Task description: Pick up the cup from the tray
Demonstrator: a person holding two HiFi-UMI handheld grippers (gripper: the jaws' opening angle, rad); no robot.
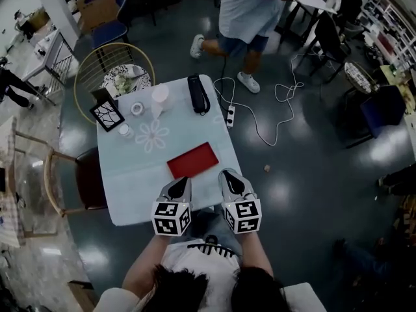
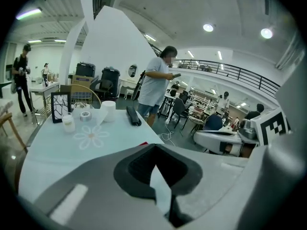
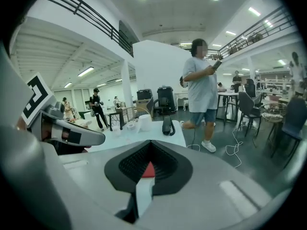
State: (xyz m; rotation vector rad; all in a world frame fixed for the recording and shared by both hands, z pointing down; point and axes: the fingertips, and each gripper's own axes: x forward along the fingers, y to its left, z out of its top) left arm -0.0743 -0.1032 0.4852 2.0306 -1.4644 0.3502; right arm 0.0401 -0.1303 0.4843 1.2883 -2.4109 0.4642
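Head view, looking steeply down on a desk (image 1: 130, 194) covered with a pale cloth that has a flower print. A flat red tray (image 1: 193, 160) lies near the person's edge of the desk. The white cup (image 1: 159, 97) stands on the cloth at the far side of the desk, well apart from the tray. Just left of the cup is a roll of tape (image 1: 136, 108). A black picture frame (image 1: 107, 114) sits further left, and a small jar (image 1: 123, 130) stands a little nearer the person. A black case (image 1: 197, 93) lies to the right of the cup.

The left hand-held gripper (image 1: 182, 182) and the right hand-held gripper (image 1: 227, 174) are side by side at the near edge of the desk. Their tips reach the near edge of the tray, and both point forward and down. The left gripper view shows its jaws closed together with nothing between them. The right gripper view shows its jaws closed too and holding nothing, with a sliver of the red tray visible past the pads.

On the dark floor beyond the desk stands a person (image 1: 250, 12) in a light shirt and shorts. A power strip (image 1: 229, 116) with a white cable lies near the person's feet. A round-backed chair (image 1: 110, 67) stands at the far left corner.
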